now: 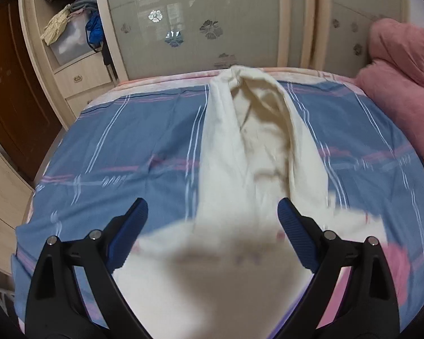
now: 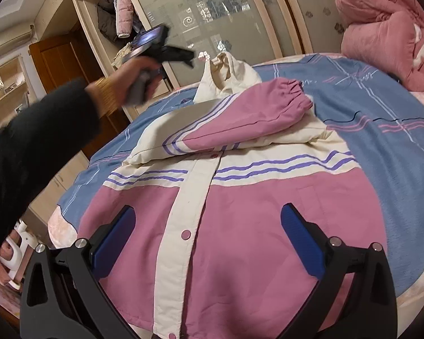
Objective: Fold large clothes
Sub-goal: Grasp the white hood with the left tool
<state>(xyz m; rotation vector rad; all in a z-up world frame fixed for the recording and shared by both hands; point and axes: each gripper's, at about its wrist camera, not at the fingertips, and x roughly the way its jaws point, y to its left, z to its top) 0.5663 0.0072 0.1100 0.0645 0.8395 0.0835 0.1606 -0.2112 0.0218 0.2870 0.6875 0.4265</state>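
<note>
Here, in the left wrist view, the left gripper [image 1: 212,212] hangs wide open and empty over the cream hood [image 1: 248,130] of the jacket, blurred, on the blue striped bedsheet [image 1: 121,147]. In the right wrist view, the right gripper [image 2: 207,220] gapes empty above the pink-and-cream jacket [image 2: 240,226], front up, one sleeve [image 2: 248,113] folded across its chest.

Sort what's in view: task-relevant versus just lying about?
In play:
pink-and-cream jacket
its folded sleeve
cream hood
left tongs, open
right tongs, open

Lying about:
pink quilt
clothes on the wardrobe shelf
plaid bedsheet
</note>
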